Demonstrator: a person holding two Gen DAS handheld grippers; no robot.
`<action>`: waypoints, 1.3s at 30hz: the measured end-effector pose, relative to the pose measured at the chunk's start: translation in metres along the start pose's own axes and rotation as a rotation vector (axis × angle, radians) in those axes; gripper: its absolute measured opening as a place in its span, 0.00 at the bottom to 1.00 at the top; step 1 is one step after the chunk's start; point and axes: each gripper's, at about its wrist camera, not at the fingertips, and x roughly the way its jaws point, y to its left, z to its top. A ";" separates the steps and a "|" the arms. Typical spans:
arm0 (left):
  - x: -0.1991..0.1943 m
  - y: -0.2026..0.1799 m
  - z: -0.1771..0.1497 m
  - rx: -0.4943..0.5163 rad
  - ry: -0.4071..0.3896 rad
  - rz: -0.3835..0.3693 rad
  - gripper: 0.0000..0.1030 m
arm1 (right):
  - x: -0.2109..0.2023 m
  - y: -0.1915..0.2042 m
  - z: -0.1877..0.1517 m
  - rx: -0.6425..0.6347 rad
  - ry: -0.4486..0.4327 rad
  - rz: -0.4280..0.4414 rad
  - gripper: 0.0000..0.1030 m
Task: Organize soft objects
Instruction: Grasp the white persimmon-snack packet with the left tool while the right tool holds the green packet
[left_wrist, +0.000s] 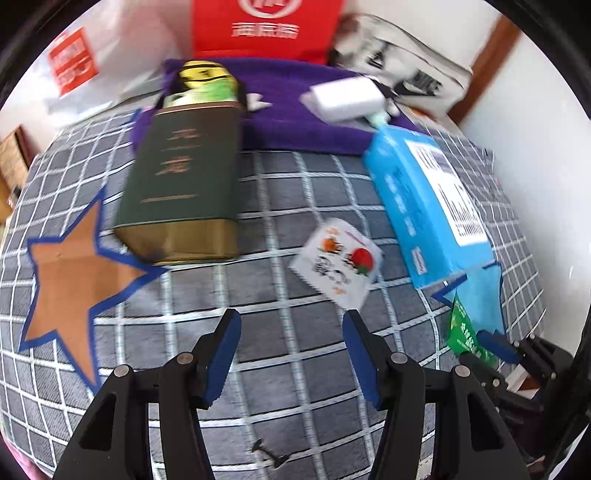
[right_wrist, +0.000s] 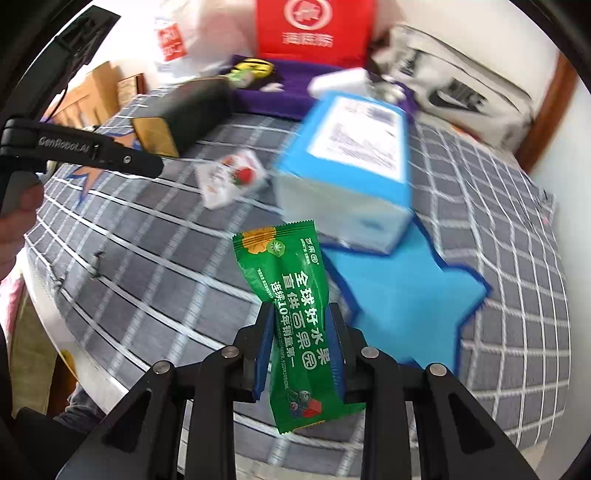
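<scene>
You've got two star-shaped patches on the grey checked cloth, one orange star (left_wrist: 75, 273) and one light-blue star (right_wrist: 410, 306), and two boxes lying on it, one dark green tin box (left_wrist: 184, 184) and one light-blue cardboard box (right_wrist: 351, 162). You're looking at two soft packets, one green printed snack sachet (right_wrist: 299, 325) and one white sachet with fruit pictures (left_wrist: 338, 262). At the back you have one red bag (left_wrist: 264, 27), one purple cloth (left_wrist: 295, 122) and one white block (left_wrist: 341, 98).
</scene>
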 end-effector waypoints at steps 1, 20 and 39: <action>0.002 -0.006 0.001 0.013 0.000 0.000 0.56 | 0.002 -0.007 -0.004 0.019 0.003 0.004 0.28; 0.053 -0.051 0.019 0.189 -0.004 0.077 0.65 | 0.020 -0.028 -0.015 0.009 -0.118 0.051 0.38; 0.050 -0.047 0.018 0.215 -0.051 0.022 0.11 | 0.018 -0.022 -0.014 0.038 -0.115 0.016 0.29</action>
